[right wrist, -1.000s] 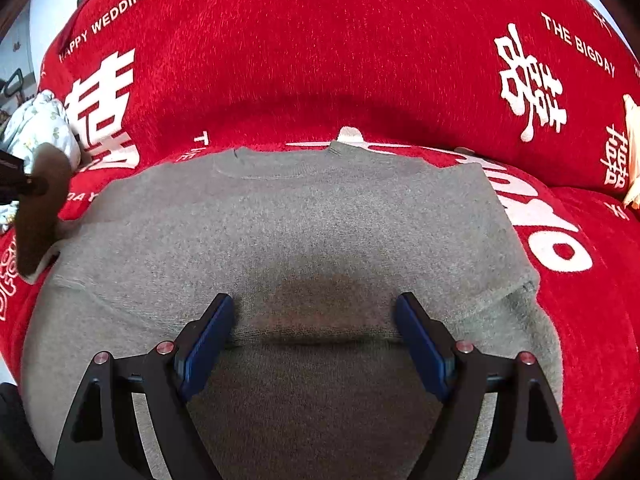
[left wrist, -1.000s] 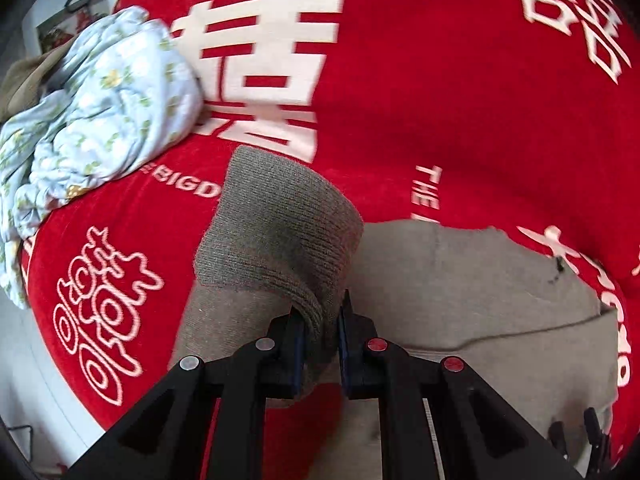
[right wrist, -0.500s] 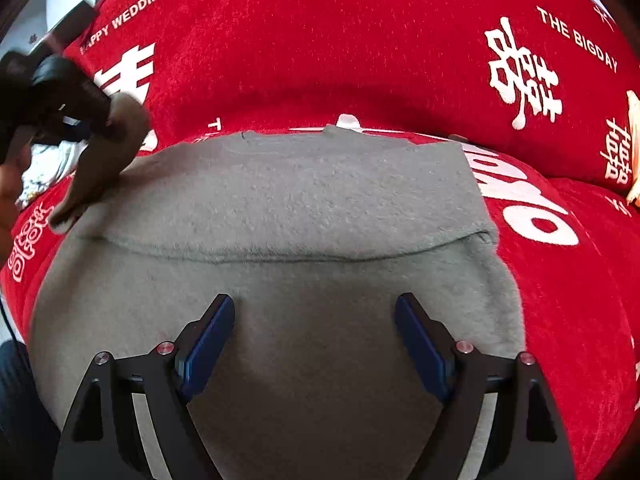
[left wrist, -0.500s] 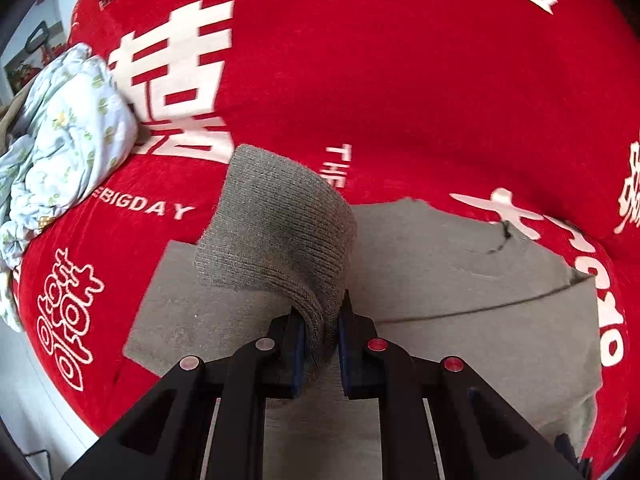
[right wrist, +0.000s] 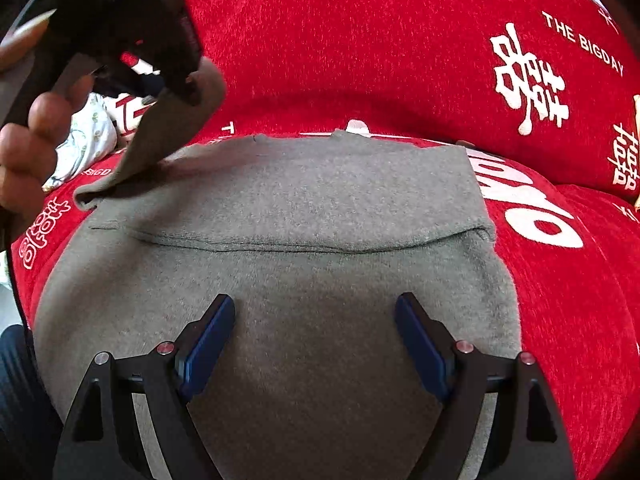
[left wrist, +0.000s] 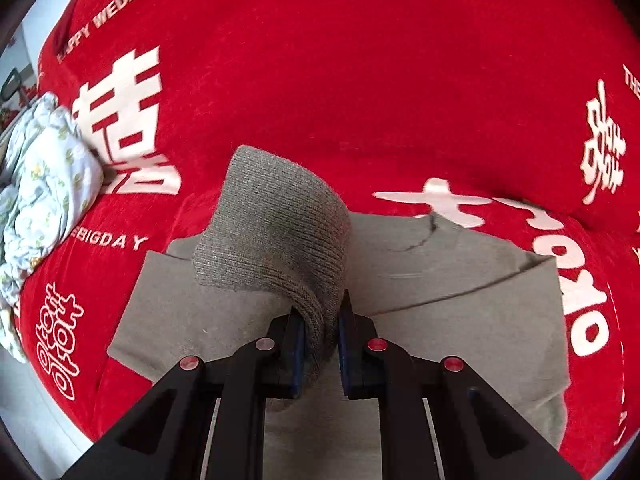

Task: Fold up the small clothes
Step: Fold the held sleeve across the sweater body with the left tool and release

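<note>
Plainly one grey sweater, one floral garment, two grippers

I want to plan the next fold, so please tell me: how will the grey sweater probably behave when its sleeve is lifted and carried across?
The grey sweater is probably floppy: its sleeve droops over the left gripper, which is shut on it. It seems light, since a pinch lifts the sleeve. The knit likely grips the red cover, so dragging may wrinkle it.
</note>
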Demonstrator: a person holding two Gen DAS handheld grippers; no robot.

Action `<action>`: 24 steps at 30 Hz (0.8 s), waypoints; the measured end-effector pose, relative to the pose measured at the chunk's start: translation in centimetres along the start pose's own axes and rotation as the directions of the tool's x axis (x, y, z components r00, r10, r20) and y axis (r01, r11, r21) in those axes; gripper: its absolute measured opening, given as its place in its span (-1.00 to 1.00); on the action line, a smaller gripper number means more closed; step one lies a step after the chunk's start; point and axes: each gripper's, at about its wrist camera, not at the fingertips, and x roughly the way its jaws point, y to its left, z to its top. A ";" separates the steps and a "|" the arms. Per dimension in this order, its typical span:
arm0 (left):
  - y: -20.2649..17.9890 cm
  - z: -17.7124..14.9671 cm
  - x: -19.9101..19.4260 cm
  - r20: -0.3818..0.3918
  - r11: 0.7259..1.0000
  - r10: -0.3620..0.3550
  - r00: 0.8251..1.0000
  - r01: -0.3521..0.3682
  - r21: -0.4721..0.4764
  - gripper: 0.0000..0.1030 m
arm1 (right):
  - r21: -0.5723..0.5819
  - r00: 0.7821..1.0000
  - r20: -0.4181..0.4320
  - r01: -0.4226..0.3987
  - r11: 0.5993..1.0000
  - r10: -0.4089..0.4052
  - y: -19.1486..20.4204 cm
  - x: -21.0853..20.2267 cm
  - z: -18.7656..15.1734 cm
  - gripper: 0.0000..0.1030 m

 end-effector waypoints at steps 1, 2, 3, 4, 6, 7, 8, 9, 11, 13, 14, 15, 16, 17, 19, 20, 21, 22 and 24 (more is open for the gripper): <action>-0.5 0.1 0.0 0.002 1.000 0.000 1.000 0.000 0.008 -0.71 | 0.004 1.000 0.001 -0.001 1.000 0.001 -0.1 -0.1 0.0 0.65; -0.9 0.2 -0.1 0.003 1.000 -0.002 1.000 0.002 0.014 -0.71 | 0.008 1.000 0.002 -0.002 1.000 0.002 -0.1 -0.2 -0.1 0.65; -1.4 0.2 -0.2 0.004 1.000 -0.004 1.000 0.004 0.020 -0.71 | 0.013 1.000 0.003 -0.004 1.000 0.004 -0.3 -0.2 -0.1 0.65; -2.0 0.3 -0.4 0.005 1.000 -0.011 1.000 0.011 0.026 -0.71 | 0.016 1.000 0.004 -0.006 1.000 0.006 -0.4 -0.3 -0.2 0.65; -3.1 0.3 -0.7 0.007 0.999 -0.022 1.000 0.022 0.036 -0.71 | 0.014 1.000 0.006 -0.006 1.000 0.006 -0.5 -0.5 -0.4 0.65; -3.5 0.4 -0.9 0.009 0.999 -0.026 1.000 0.026 0.042 -0.71 | 0.012 1.000 0.007 -0.006 1.000 0.006 -0.5 -0.5 -0.5 0.65; -4.0 0.4 -1.0 0.010 0.998 -0.030 1.000 0.029 0.049 -0.71 | 0.009 1.000 0.008 -0.005 1.000 0.005 -0.5 -0.6 -0.5 0.65; -4.6 0.4 -1.2 0.012 0.998 -0.034 0.999 0.034 0.058 -0.71 | 0.006 1.000 0.009 -0.005 1.000 0.005 -0.5 -0.6 -0.6 0.65; -5.5 0.4 -1.4 0.015 0.997 -0.038 0.999 0.037 0.069 -0.71 | 0.000 1.000 0.013 -0.002 1.000 0.002 -0.5 -0.6 -0.7 0.65; -6.3 0.4 -1.6 0.016 0.996 -0.043 0.999 0.042 0.078 -0.71 | -0.005 1.000 0.017 0.001 1.000 -0.001 -0.4 -0.7 -0.8 0.65; -6.6 0.4 -1.7 0.015 0.996 -0.046 0.999 0.045 0.083 -0.71 | -0.007 1.000 0.019 0.003 1.000 -0.003 -0.3 -0.7 -0.8 0.65; -6.8 0.3 -1.7 0.015 0.995 -0.049 0.999 0.047 0.088 -0.71 | -0.008 1.000 0.021 0.004 1.000 -0.004 -0.3 -0.7 -0.8 0.65; -7.2 0.3 -1.8 0.014 0.994 -0.051 0.999 0.049 0.093 -0.71 | -0.008 1.000 0.023 0.006 1.000 -0.005 -0.3 -0.7 -0.9 0.65; -7.7 0.1 -1.8 0.012 0.994 -0.055 0.998 0.053 0.100 -0.71 | -0.009 1.000 0.025 0.007 1.000 -0.006 -0.3 -0.7 -0.9 0.65; -8.5 -0.1 -1.9 0.011 0.991 -0.057 0.998 0.055 0.118 -0.71 | -0.012 1.000 0.029 0.010 1.000 -0.010 -0.3 -0.7 -1.1 0.65; -8.8 -0.3 -1.9 0.010 0.990 -0.058 0.998 0.056 0.126 -0.71 | -0.014 0.999 0.031 0.011 1.000 -0.011 -0.3 -0.7 -1.2 0.65; -9.1 -0.4 -1.8 0.008 0.989 -0.060 0.998 0.058 0.133 -0.71 | -0.015 0.999 0.032 0.012 1.000 -0.011 -0.3 -0.7 -1.3 0.65; -9.4 -0.5 -1.7 0.001 0.988 -0.064 0.998 0.064 0.142 -0.71 | -0.015 0.999 0.033 0.011 1.000 -0.011 -0.3 -0.7 -1.3 0.65; -9.8 -0.6 -1.4 -0.015 0.986 -0.074 0.997 0.075 0.150 -0.71 | -0.014 0.999 0.036 0.008 1.000 -0.008 -0.4 -0.7 -1.5 0.65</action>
